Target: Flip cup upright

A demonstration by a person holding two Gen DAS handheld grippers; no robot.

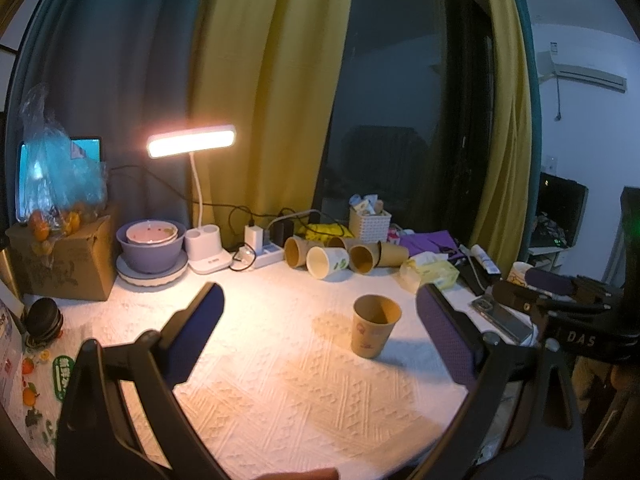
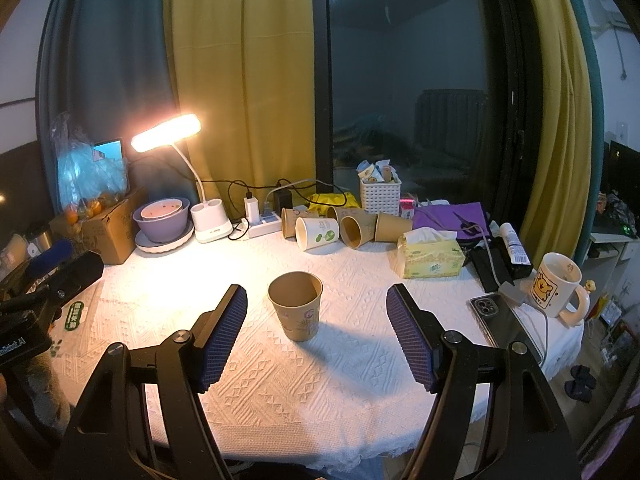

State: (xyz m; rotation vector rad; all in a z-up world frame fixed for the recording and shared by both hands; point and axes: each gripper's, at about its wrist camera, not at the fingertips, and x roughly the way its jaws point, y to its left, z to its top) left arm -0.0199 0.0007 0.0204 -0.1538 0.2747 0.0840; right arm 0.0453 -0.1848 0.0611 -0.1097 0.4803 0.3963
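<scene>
Right wrist view: we hold the right gripper (image 2: 316,332) spread wide and empty, as is the left gripper (image 1: 320,332). Our paper cup (image 2: 296,304) stands upright at twelve o'clock. Any forward nudge by a pad (image 2: 222,340) could topple it.

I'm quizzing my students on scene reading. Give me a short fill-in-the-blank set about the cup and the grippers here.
1. The brown paper cup in mid-table stands ___, mouth up.
2. Both the right hand-held gripper and the left hand-held gripper are ___ and hold nothing.
3. The cups near the power strip lie on their ___.
4. The lit desk lamp stands on the table's ___ side.

Missing words: upright; open; sides; left
</scene>
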